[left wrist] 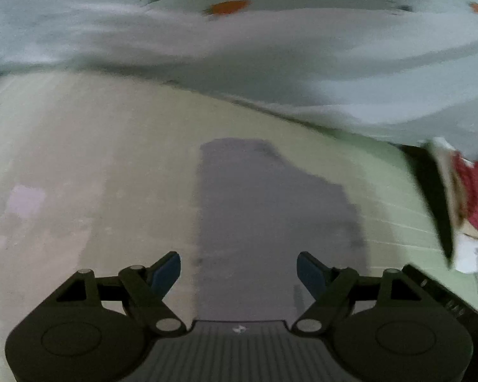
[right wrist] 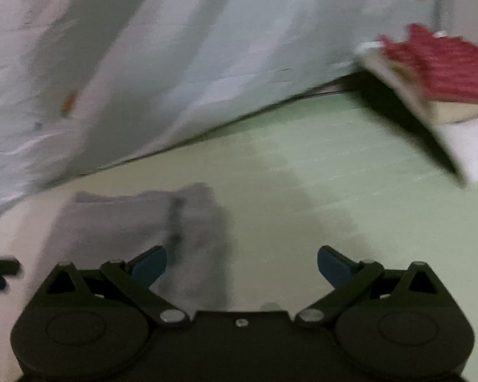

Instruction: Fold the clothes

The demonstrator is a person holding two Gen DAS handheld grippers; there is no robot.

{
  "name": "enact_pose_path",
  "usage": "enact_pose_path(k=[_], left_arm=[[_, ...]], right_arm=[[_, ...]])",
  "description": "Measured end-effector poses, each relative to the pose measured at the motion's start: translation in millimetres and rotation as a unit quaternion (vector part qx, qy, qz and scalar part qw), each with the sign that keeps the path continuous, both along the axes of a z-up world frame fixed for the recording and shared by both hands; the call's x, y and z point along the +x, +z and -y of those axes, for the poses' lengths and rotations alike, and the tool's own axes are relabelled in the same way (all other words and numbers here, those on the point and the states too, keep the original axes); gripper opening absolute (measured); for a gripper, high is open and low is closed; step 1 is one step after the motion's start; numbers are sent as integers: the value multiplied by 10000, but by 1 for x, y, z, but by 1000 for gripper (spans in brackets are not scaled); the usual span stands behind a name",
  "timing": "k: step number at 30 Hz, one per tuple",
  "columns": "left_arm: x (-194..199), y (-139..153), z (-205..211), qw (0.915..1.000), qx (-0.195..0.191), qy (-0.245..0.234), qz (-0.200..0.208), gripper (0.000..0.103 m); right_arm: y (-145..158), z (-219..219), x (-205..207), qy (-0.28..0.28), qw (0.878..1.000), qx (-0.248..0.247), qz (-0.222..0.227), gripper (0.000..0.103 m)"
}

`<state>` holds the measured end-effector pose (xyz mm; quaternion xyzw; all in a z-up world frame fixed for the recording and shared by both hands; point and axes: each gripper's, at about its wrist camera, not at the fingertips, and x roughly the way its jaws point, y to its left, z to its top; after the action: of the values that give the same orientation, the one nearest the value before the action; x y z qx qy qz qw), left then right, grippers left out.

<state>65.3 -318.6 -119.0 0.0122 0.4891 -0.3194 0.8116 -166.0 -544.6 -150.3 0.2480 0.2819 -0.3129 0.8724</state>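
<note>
Handling the garment: the grey garment [left wrist: 271,222] is judged soft, light and limp, likely to sag and crease when lifted; no stiffness is suggested.
Garment position: it is seen lying flat on the pale green surface [left wrist: 382,197], directly ahead of the left hand-held gripper [left wrist: 239,273]; in the right wrist view it lies ahead and to the left of the right hand-held gripper [right wrist: 242,267].
Grasp points: a hold at the far corners or along one edge is judged best, so that the cloth can be carried over itself; a pinch in the middle would probably bunch it.
Left hand-held gripper: the jaws are spread wide and nothing is held between them.
Right hand-held gripper: the jaws are likewise spread wide, with nothing gripped.
Backdrop: a whitish sheet with small orange marks [left wrist: 229,8] is draped behind the surface.
Other item: a red and white object [right wrist: 443,63] is seen at the right; its nature cannot be told through the blur.
Writing: no brand, label or legible text can be read; faint marks on the left gripper body are too blurred.
</note>
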Motion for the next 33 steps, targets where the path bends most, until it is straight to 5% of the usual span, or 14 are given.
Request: enact_pose_path(k=[4,7,9,13,17,19,21,30,33], left_arm=[[15,-9,-16,9998,134,126,-54,81],[31,-11,-19,9997,174,137,-56,81],[42,-11,-19,9997,176,144,-41,81],[52,-13,-14,9998,137,88,-123,81],[46,-22,-8,9994,182,-100,-265,81],[43,-27,-7,9990,201,-199,-354,81],[44,-28,-8,9990,195,-172,-351,81],[33,-14,11,9988,-95,-460,114,81],[25,-17,24,9974,-67,-701,151,81]], right_arm=[[-9,-3,34,669,9934,718,598,97],[-29,7,51,747,9816,1511,902,68],[-35,10,60,668,9842,1497,668,51],[-45,12,70,766,9827,1641,380,49],[-47,-1,73,929,9867,1335,38,52],[-46,-5,72,991,9874,1233,-76,45],[-45,-6,72,1038,9880,1123,-204,9],[33,-7,43,1105,9921,-197,564,7],[19,10,33,758,9968,-139,224,7]])
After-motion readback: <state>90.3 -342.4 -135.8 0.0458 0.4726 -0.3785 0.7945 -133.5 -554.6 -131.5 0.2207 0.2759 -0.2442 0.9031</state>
